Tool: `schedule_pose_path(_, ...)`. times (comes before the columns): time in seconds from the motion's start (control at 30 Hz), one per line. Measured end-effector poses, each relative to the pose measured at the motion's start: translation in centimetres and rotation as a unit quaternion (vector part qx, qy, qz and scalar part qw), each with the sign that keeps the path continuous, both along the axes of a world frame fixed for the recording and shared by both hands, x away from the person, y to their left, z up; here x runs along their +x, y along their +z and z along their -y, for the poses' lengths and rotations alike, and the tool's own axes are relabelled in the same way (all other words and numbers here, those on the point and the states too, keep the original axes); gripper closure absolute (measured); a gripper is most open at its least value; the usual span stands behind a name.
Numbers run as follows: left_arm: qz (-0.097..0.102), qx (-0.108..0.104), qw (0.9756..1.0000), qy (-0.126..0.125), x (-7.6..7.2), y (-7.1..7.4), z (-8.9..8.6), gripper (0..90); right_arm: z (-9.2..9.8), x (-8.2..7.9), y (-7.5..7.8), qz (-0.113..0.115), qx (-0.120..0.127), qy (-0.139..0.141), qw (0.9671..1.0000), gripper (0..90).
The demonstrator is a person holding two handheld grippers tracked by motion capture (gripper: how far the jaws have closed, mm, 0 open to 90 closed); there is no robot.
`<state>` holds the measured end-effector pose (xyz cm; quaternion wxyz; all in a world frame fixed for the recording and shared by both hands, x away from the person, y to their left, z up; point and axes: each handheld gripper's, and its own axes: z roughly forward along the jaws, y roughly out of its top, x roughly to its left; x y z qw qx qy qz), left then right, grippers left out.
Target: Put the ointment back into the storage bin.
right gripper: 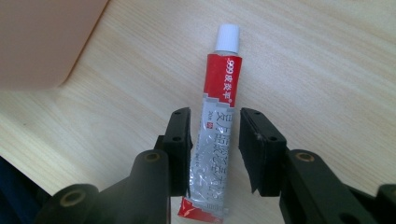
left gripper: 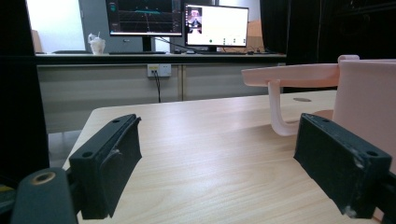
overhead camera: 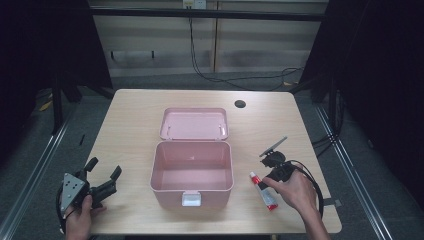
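A red and silver ointment tube with a white cap (overhead camera: 263,190) (right gripper: 218,130) lies flat on the wooden table, right of an open pink box (overhead camera: 156,170). My right gripper (overhead camera: 268,189) (right gripper: 215,116) points down over the tube. Its jaws straddle the tube's lower half closely, one on each side, and the tube still rests on the table. My left gripper (overhead camera: 105,168) (left gripper: 219,126) sits at the front left of the table. It is open with nothing between its jaws and faces the box wall (left gripper: 369,98) and the raised lid (left gripper: 299,74).
The box lid (overhead camera: 194,123) lies back toward the far side, and the box is empty inside. A round cable hole (overhead camera: 240,104) sits near the table's far edge. Cables run over the floor behind. Monitors (left gripper: 215,25) stand on a far desk.
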<state>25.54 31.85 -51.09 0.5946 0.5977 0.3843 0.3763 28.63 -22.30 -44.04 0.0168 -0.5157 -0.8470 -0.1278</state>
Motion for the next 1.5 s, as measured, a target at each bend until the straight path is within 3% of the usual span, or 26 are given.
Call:
schedule_pose_path(0.3,0.000,0.000,1.0000,-0.002,0.0,0.0,0.0,14.3,-1.2,1.2,-1.0,-0.029,-0.033,0.008,0.9990,66.3)
schedule_pose_path(0.77,0.001,-0.004,1.0000,-0.003,0.0,0.0,0.0,14.1,-2.2,1.3,-2.0,-0.043,-0.065,0.021,0.9968,70.1)
schedule_pose_path(1.5,0.001,-0.004,1.0000,-0.004,0.0,0.0,0.0,13.9,-3.0,1.1,-2.6,-0.037,-0.090,0.022,0.9950,71.2)
